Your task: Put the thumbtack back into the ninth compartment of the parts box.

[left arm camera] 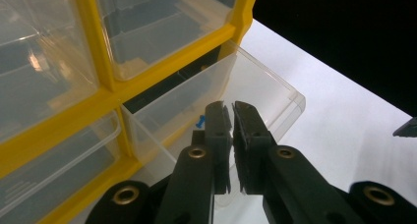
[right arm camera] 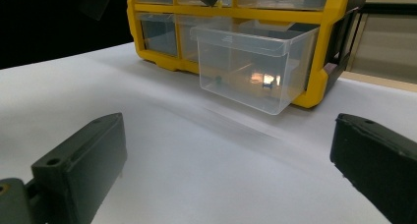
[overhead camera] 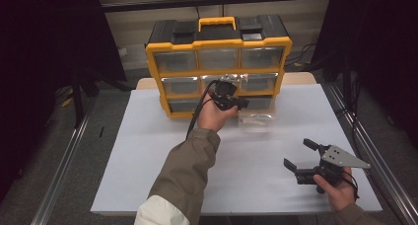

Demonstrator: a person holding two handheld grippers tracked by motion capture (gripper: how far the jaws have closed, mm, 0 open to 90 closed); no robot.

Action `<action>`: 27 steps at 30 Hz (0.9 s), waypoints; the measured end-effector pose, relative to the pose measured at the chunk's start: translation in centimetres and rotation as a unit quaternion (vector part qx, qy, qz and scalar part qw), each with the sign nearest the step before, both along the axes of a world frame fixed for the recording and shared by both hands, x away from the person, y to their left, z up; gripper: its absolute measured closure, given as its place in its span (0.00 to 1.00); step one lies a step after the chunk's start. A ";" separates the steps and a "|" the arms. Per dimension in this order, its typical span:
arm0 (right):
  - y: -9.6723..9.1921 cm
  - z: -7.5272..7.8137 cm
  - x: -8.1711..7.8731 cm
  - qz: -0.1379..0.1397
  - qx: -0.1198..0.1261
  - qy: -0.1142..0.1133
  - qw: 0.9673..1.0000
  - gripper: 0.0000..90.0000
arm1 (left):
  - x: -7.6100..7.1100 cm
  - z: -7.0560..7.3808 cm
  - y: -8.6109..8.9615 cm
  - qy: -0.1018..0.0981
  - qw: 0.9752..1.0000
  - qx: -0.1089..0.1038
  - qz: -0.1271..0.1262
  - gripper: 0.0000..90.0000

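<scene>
Clear drawer [right arm camera: 248, 67] pulled out of yellow organizer [overhead camera: 218, 67], left gripper [left arm camera: 231, 117] above it, jaws nearly closed, empty, right gripper [overhead camera: 301, 153] wide open, well apart from organizer.

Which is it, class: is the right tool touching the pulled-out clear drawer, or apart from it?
Apart. In the right gripper view, bare white table lies between the open right tool and the clear drawer; the high view also shows a gap.
</scene>
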State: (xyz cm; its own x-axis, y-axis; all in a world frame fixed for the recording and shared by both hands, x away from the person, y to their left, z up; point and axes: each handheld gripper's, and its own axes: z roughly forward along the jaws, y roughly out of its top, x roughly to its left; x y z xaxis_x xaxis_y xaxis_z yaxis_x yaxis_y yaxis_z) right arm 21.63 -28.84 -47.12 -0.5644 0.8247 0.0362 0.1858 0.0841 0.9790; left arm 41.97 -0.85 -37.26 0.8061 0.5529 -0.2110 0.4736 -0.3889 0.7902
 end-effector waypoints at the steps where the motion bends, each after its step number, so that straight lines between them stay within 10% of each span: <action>1: 0.0 0.0 0.0 0.000 0.001 0.000 1.000 0.00 | 0.0 0.0 0.0 0.000 1.000 0.000 -0.001 0.95; 27: 0.0 0.0 0.0 0.000 -0.001 0.001 1.000 0.00 | -0.2 -0.1 0.8 -0.014 1.000 -0.007 0.007 0.78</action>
State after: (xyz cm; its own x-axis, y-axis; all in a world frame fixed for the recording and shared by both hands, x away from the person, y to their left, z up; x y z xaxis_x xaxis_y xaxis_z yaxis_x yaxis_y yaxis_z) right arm 21.64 -28.85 -47.14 -0.5644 0.8247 0.0360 0.1870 0.0852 0.9787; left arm 41.75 -0.05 -37.31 0.8044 0.5607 -0.1962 0.4559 -0.3711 0.8090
